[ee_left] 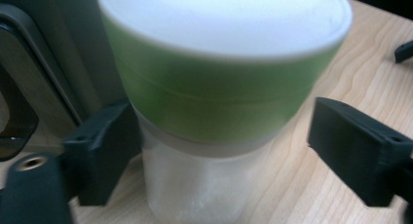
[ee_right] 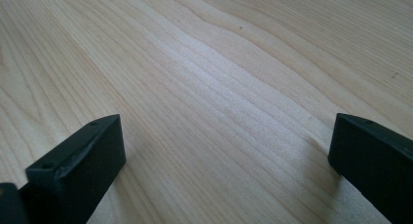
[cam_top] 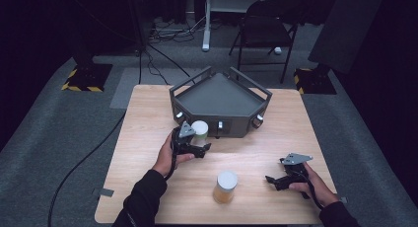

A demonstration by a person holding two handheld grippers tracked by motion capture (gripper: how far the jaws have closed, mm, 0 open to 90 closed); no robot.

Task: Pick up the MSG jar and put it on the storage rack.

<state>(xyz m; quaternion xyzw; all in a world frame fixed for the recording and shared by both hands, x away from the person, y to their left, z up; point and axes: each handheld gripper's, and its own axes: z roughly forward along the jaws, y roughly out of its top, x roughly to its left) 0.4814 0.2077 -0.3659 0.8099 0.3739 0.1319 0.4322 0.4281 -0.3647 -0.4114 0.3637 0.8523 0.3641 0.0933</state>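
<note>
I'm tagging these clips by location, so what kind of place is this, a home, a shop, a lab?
Most likely a lab or recording studio: dark curtained walls, hazard-striped stand bases on grey carpet, cables across the floor, and a lone wooden table holding a grey tray.

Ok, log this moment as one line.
left gripper: open around green-lidded jar, right jaw apart | right gripper: open over table | orange jar: untouched

In my left gripper view the green-lidded jar [ee_left: 219, 87] is blurring at close range, with its base running off the bottom edge. The dark tray [ee_left: 53, 63] beside the jar is being cut off at the left edge. Whether my left gripper [ee_left: 219, 146] is pressing the jar, I am unable to tell.
</note>
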